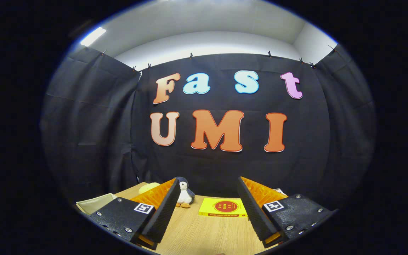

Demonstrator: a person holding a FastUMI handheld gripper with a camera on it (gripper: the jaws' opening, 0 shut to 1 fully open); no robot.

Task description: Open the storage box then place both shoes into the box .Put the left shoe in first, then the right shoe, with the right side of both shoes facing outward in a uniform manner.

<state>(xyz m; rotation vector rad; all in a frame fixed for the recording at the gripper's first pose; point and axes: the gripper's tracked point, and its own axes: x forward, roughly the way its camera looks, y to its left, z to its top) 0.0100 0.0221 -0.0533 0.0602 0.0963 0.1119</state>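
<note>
My gripper (pixel 209 189) is open, its two fingers spread wide above a wooden table (pixel 204 233) with nothing between them. A corner of a pale box or tray (pixel 96 202) shows on the table just outside the left finger; whether it is the storage box I cannot tell.
Beyond the fingers a small plush penguin (pixel 184 194) stands on the table beside the left finger. A flat yellow box (pixel 223 207) lies ahead between the fingers. A pale yellow object (pixel 149 187) lies behind the left finger. Black cloth walls close the back and sides.
</note>
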